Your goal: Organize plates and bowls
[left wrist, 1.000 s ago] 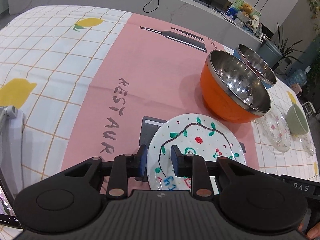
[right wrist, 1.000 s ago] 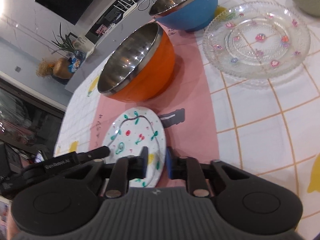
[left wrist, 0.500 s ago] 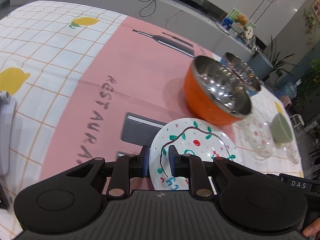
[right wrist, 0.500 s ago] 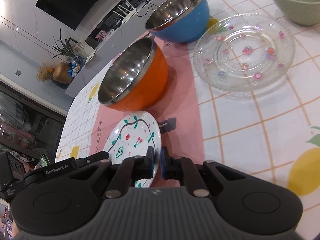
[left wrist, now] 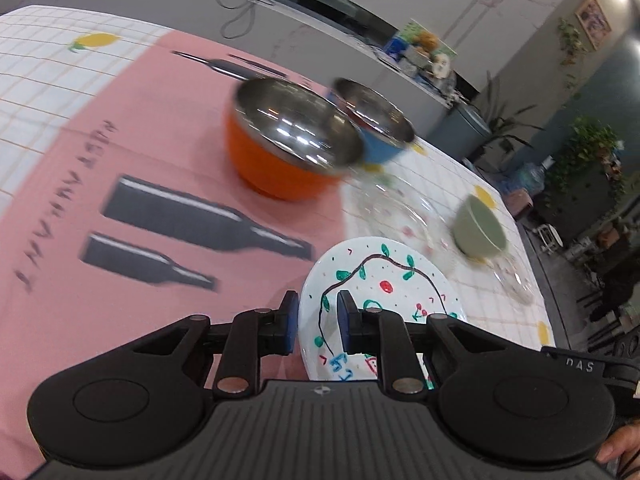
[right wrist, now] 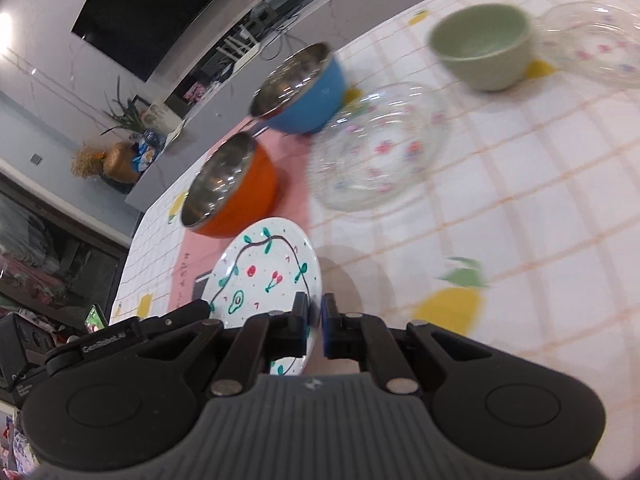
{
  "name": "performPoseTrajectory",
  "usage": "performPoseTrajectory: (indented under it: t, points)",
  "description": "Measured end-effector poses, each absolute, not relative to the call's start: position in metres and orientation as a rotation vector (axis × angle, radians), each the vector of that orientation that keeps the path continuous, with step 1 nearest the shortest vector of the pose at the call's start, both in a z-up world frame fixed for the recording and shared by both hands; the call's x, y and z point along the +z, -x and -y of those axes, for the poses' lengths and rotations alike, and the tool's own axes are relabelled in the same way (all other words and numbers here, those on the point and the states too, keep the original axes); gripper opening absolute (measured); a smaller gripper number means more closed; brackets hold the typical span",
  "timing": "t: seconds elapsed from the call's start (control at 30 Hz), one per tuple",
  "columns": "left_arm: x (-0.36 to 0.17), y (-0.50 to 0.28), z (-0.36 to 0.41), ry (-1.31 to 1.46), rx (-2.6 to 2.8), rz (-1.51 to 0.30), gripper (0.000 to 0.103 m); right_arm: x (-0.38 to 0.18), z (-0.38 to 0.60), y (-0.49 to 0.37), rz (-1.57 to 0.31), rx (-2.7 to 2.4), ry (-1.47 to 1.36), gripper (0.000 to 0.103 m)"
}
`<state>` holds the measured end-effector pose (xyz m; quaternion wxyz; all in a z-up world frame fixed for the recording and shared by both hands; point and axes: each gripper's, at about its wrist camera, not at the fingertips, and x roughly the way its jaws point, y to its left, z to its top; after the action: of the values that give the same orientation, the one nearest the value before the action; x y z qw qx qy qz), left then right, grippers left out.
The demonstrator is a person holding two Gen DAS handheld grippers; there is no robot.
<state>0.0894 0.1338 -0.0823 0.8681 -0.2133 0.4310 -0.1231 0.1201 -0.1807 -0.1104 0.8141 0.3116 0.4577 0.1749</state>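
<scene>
the painted plate (left wrist: 384, 292) is held nearest, pinched at opposite edges: its left rim is clamped between the pads of the left gripper (left wrist: 318, 322), and its right rim is nipped by the nearly shut right gripper (right wrist: 314, 322). a two-sided hold like this is probably chosen so the wide, shallow plate is kept level and clear of the tablecloth (right wrist: 540, 208) while carried; the shadow seen beneath it in the right view suggests it is lifted. just beyond, the clear glass plate (right wrist: 378, 146) lies flat on the cloth, seemingly the place where plates are to be gathered, though blur makes its edge hard to trace. beside it the orange bowl (left wrist: 288, 144) is set, with the blue bowl (right wrist: 300, 88) close behind, perhaps touching. farther off the green bowl (right wrist: 482, 46) stands near a second glass dish (right wrist: 600, 52)
</scene>
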Motion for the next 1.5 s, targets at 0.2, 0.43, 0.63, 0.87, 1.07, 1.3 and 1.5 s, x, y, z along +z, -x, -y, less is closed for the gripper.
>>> performPoseTrajectory:
  t: [0.2,0.43,0.63,0.87,1.07,1.3,1.5]
  points:
    - [-0.096,-0.077,-0.097,0.416,-0.289,-0.950,0.022,-0.120,0.220,-0.105,-0.981,0.326,-0.698,0.004]
    - [-0.105,-0.066,-0.093,0.391,-0.266,-0.966,0.022,-0.146,0.228,-0.102,-1.018,0.331,-0.754,0.005]
    - [-0.112,-0.065,-0.094,0.388,-0.256,-0.985,0.022,-0.152,0.222,-0.104,-1.031,0.336,-0.722,0.005]
    - [-0.112,-0.064,-0.089,0.336,-0.263,-0.988,0.022,-0.152,0.222,-0.104,-1.037,0.336,-0.713,0.005]
    - [-0.113,-0.064,-0.088,0.311,-0.261,-0.987,0.018,-0.152,0.222,-0.104,-1.034,0.339,-0.700,0.005]
    - [-0.113,-0.064,-0.090,0.329,-0.262,-0.985,0.019,-0.153,0.222,-0.103,-1.023,0.346,-0.706,0.008]
    - [-0.106,-0.062,-0.093,0.349,-0.257,-0.939,0.029,-0.146,0.228,-0.099,-0.985,0.338,-0.717,0.029]
